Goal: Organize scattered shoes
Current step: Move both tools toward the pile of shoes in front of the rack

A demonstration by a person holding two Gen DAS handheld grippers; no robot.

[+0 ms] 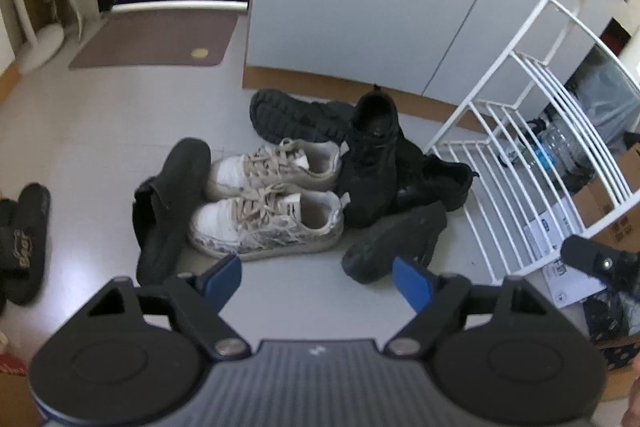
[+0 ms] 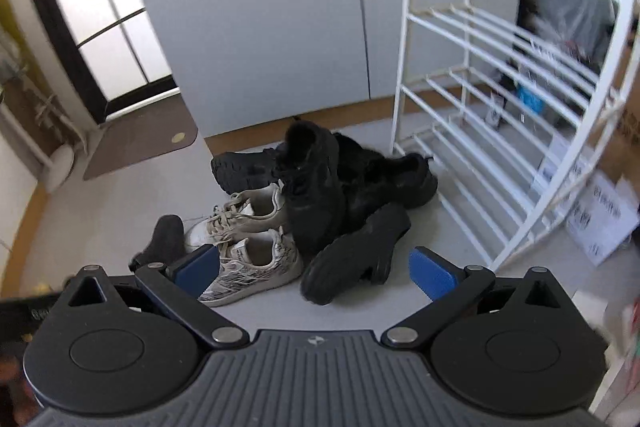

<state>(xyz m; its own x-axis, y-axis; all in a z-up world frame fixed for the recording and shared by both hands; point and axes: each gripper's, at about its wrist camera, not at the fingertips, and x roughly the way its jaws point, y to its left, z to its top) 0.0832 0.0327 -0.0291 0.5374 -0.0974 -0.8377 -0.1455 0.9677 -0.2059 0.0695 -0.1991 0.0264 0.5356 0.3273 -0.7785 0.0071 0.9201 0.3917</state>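
A heap of shoes lies on the pale floor in front of a white cabinet. Two white-and-beige sneakers sit side by side. Around them lie several black shoes: one on its side at the left, one sole-up at the back, a tall one upright, and one tipped over in front. My left gripper hovers open above the floor, short of the sneakers. My right gripper is open too, above the tipped black shoe and holding nothing.
A white wire shoe rack stands to the right of the heap, its shelves bare. Cardboard boxes and a plastic bottle lie behind it. A black slipper rests at far left. A brown doormat lies by the door.
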